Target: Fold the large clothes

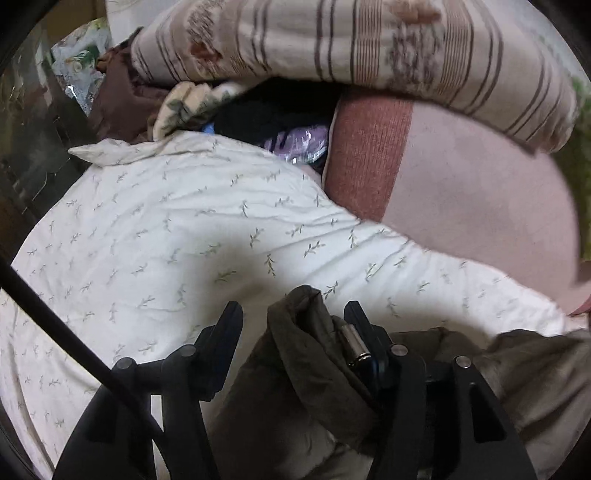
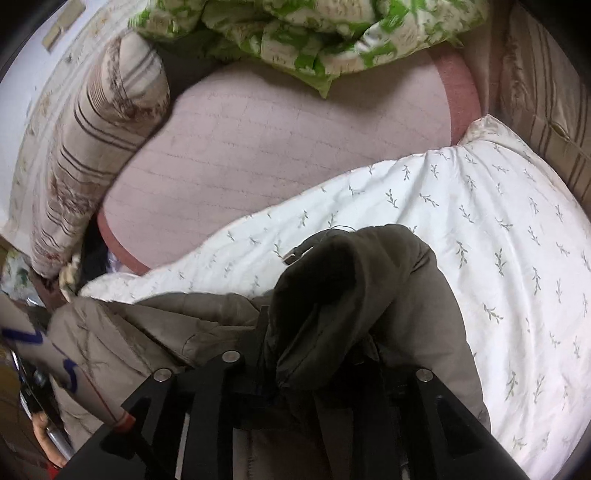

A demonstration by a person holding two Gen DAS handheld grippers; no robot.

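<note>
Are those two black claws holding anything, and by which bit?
Nothing is firmly held, it seems. The left gripper stands open around a bunched edge of the olive-brown jacket. The jacket is heaped over the right gripper, hiding its grip.

White sprig-print duvet (image 2: 480,229) and pink mat (image 2: 277,147) lie bare ahead. Striped pillow (image 2: 92,147) walls the left; green floral quilt (image 2: 295,33) heaped at far edge.

Black tongs (image 1: 293,314) with silver rivets, black cable.
</note>
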